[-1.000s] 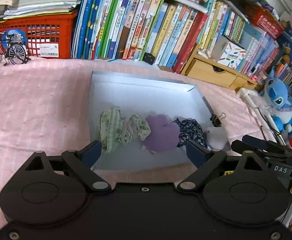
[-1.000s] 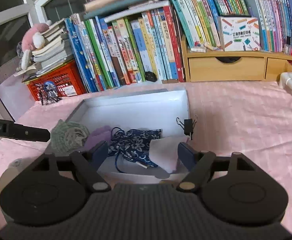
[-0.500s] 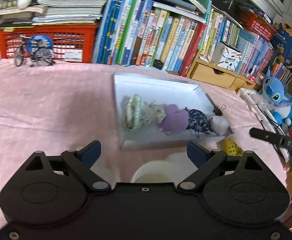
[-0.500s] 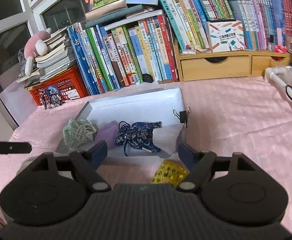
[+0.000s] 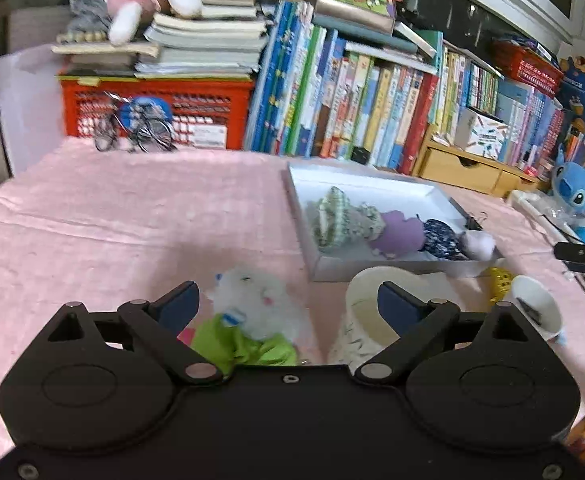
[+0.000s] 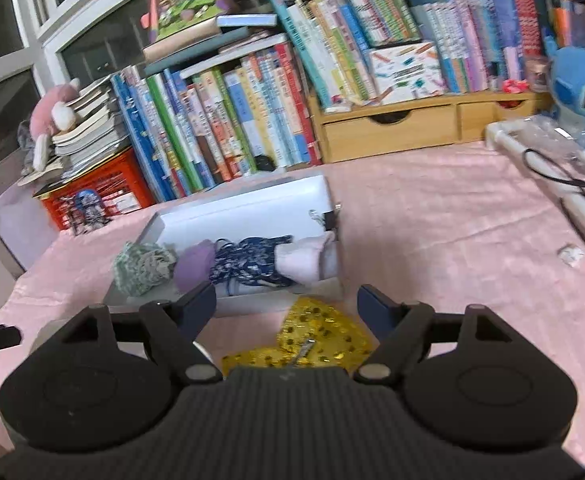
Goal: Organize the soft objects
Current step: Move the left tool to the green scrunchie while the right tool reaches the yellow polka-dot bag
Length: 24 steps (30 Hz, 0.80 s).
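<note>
Both tongs (image 5: 288,300) (image 6: 286,300) apparently gape, empty

So the counter (image 5: 132,216) is covered in a pink cloth, a bit wrinkled. Sitting right on it: a shallow white tray (image 5: 376,270) with soft stuff lined up along its near edge, a fluffy white plush toy (image 5: 252,300) with a green outfit near the front, and a patterned paper cup (image 5: 356,328) just beside it, tipped over I think. There's another small white cup (image 5: 536,308), a yellow sparkly pouch (image 6: 312,340) just in front of the tray, a red crate (image 5: 156,108), a tiny model bicycle (image 5: 132,128) and a wooden drawer unit (image 6: 388,128) along the back.
</note>
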Motion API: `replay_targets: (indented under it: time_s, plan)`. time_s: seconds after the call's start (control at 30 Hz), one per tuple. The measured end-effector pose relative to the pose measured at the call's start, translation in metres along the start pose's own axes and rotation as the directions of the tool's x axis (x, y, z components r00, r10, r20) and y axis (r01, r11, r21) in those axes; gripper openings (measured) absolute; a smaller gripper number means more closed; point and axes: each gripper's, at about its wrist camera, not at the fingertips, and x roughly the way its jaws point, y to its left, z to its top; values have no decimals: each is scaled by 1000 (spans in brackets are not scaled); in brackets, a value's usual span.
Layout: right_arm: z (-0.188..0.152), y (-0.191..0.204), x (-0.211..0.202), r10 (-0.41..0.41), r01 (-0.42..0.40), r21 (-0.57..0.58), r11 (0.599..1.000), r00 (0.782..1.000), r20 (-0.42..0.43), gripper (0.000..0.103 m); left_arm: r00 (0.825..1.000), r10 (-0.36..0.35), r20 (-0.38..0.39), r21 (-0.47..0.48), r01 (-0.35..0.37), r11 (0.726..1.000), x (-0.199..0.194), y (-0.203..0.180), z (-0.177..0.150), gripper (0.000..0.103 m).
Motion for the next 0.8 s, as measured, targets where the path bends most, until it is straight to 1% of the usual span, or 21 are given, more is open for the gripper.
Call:
replay_targets:
  time_s: [0.17, 0.27, 0.33, 0.43, 0.53, 0.7, 0.8]
  plan:
    - [-14, -6, -6, -29, 29, 8, 1000, 999, 22, 82, 997, 38, 61, 29, -40, 999, -7, 1, -28, 98]
    - [-25, -12, -8, -62, 61, 32, 998, 997, 52, 77, 993, 71, 97, -5, -71, 997, -8, 4, -46, 98]
    - [-34, -16, -7, -83, 79, 48, 996, 994, 69, 71, 990, 87, 111, -26, -85, 996, -6, 6, -56, 98]
    - [-44, -18, -3, -85, 81, 52, 995, 994, 68, 67, 987, 112, 116, -43, -108, 993, -3, 8, -67, 98]
    - [-54, -18, 4, -78, 76, 41, 996, 996, 47, 64, 985, 129, 115, -27, -127, 992, 2, 9, -74, 98]
    - [-62, -14, 13, -72, 72, 21, 997, 997, 29, 64, 982, 158, 101, 26, -161, 987, 12, 3, -82, 98]
    - [-65, -10, 18, -72, 72, 2, 997, 997, 18, 64, 983, 159, 96, 24, -162, 986, 18, 2, -82, 98]
